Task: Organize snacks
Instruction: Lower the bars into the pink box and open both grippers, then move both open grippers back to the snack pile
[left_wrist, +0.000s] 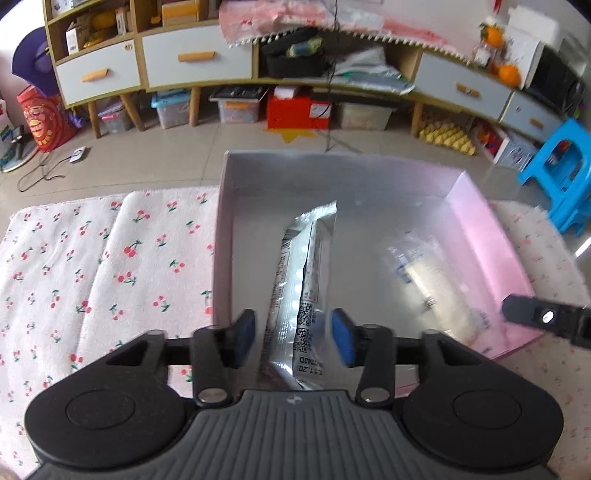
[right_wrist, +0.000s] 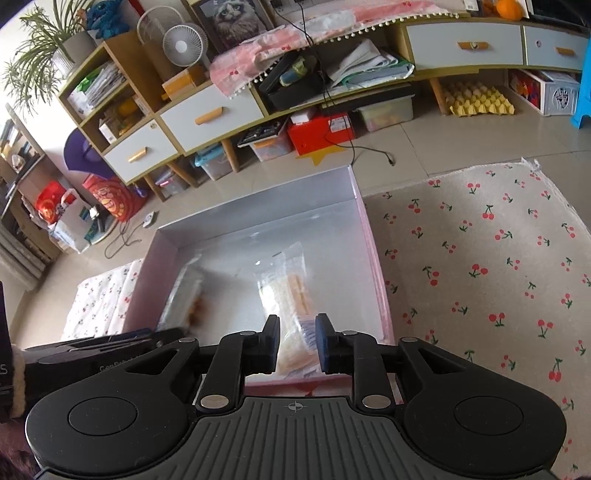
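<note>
An open box, pink outside and silvery inside, stands on the cherry-print cloth. My left gripper is open above the box's near left side. A silver snack packet stands tilted between its blue pads, a small gap on each side. In the right wrist view that packet is a blur by the box's left wall. My right gripper has its pads narrowly apart over the near right part. A clear packet of pale and orange snacks, blurred, lies between and beyond them. One right finger shows at the pink wall.
The cherry-print cloth spreads on both sides of the box. Behind it stands a long low cabinet with storage bins beneath. A blue stool stands at the far right and a cable lies on the tiled floor.
</note>
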